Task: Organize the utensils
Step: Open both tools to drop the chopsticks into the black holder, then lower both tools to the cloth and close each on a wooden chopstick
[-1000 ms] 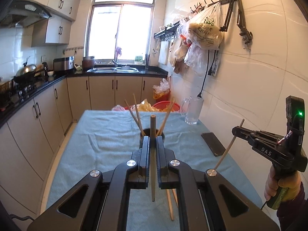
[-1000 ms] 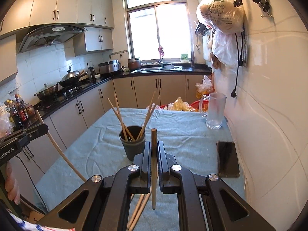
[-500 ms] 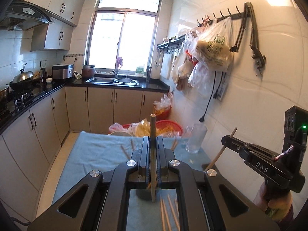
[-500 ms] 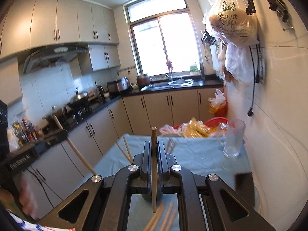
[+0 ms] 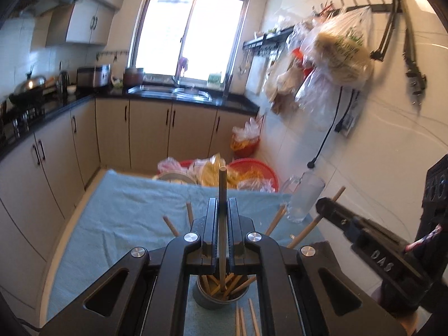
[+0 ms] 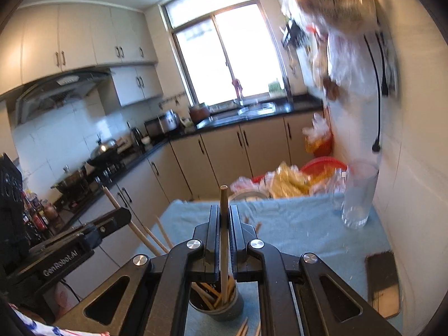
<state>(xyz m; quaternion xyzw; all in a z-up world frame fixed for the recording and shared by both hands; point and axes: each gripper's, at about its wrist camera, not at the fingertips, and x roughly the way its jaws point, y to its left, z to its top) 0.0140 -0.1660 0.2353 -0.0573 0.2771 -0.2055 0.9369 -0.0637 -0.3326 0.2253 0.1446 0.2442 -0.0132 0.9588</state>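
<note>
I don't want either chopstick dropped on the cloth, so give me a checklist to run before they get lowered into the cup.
1. Left gripper clamped on its chopstick: ok, jaws shut on it.
2. Right gripper clamped on its chopstick: ok.
3. Cup upright on the blue cloth: ok.
4. Lower tips over the cup mouth: ok in both wrist views.
5. Room in the cup among the chopsticks already standing there: cannot tell.
6. Glass mug and phone clear of the cup: ok.

text "DAS": side of right gripper (image 5: 330, 210), 4 o'clock | text "GenRobot.AI": side of left gripper (image 6: 120, 215), 8 o'clock
</note>
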